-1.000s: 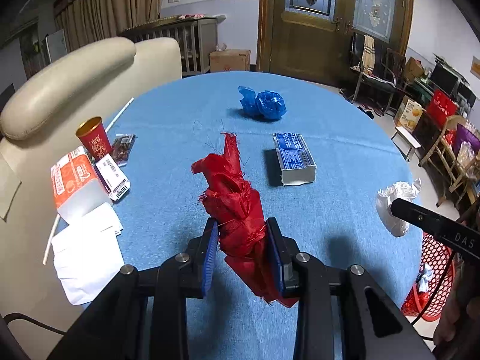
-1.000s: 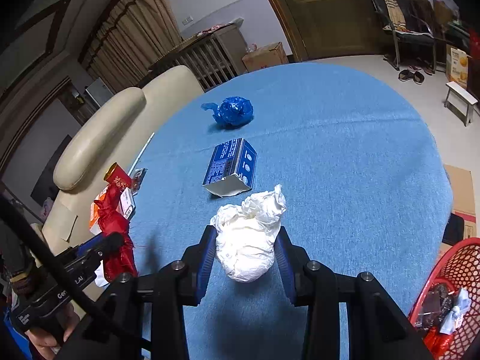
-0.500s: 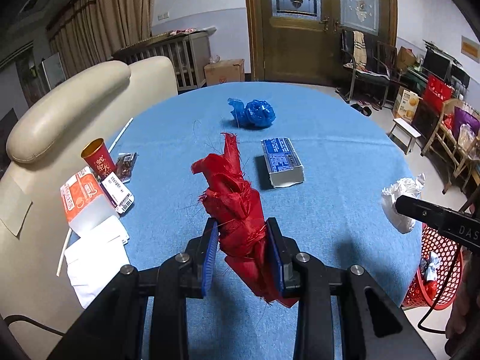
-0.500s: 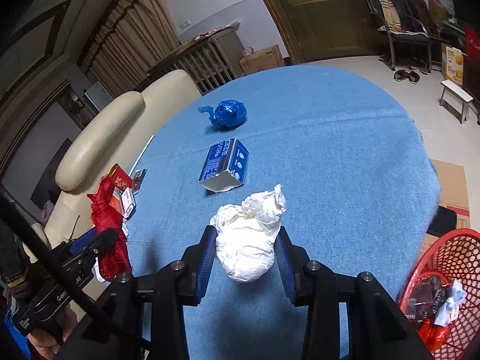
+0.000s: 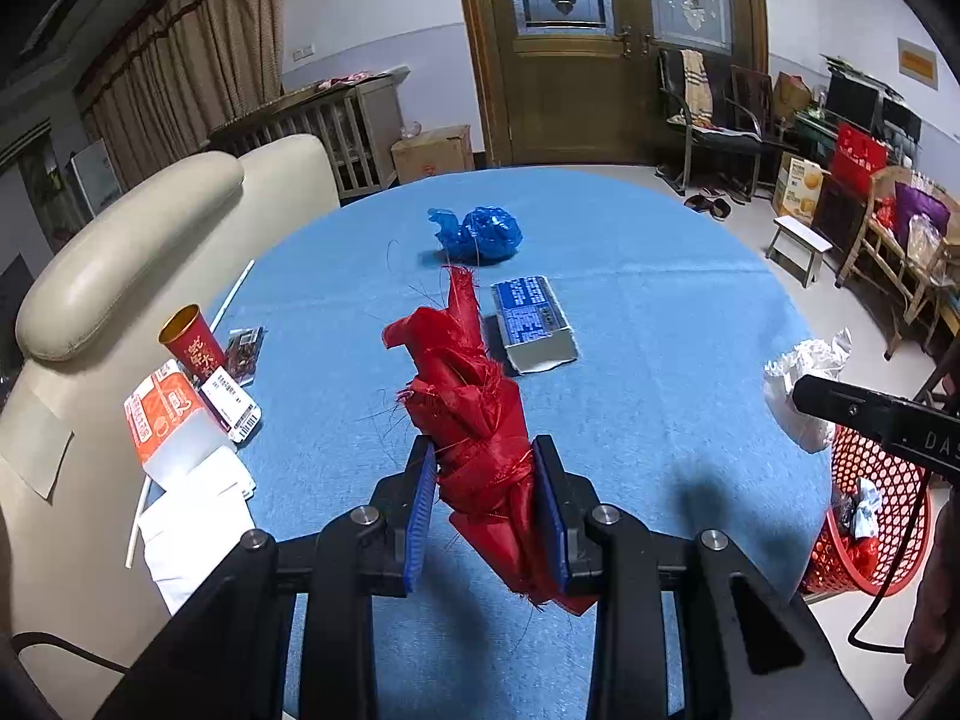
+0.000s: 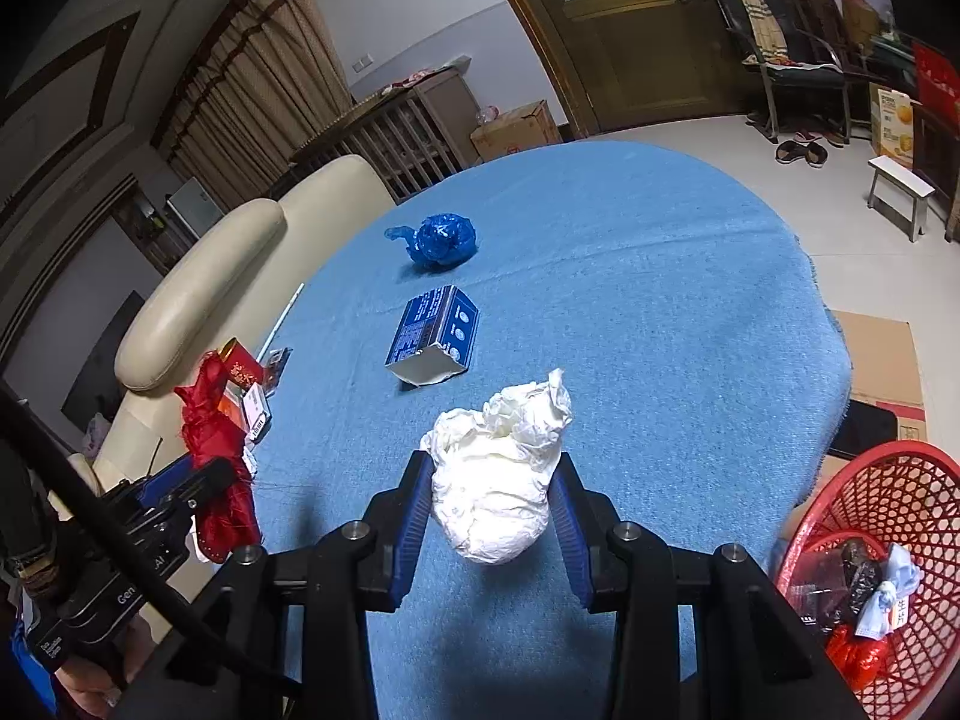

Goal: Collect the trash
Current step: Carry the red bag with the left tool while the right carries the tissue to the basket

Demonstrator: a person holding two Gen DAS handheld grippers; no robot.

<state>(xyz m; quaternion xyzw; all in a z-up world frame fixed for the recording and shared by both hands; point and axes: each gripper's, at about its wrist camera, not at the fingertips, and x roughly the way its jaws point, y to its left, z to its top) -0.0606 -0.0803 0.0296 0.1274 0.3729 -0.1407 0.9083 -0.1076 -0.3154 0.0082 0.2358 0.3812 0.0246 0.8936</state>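
My left gripper (image 5: 485,480) is shut on a crumpled red cloth scrap (image 5: 474,396), held above the blue tablecloth (image 5: 660,312). My right gripper (image 6: 491,495) is shut on a crumpled white paper wad (image 6: 498,480), also lifted over the table. In the left wrist view the white wad (image 5: 801,384) and the right gripper's finger show at the right, over the red mesh basket (image 5: 870,516). In the right wrist view the red basket (image 6: 882,546) stands on the floor at the lower right with trash inside. The red scrap (image 6: 216,462) shows at the left.
On the table lie a blue plastic bag ball (image 5: 477,235), a blue-and-white box (image 5: 531,324), a red paper cup (image 5: 191,341), a snack packet (image 5: 243,348), an orange-white carton (image 5: 165,420), white paper (image 5: 192,528) and a straw. A cream sofa (image 5: 132,240) borders the left.
Both grippers have drawn back from the table's far side with their loads; the table items look further off and more of the red basket shows at the lower right.
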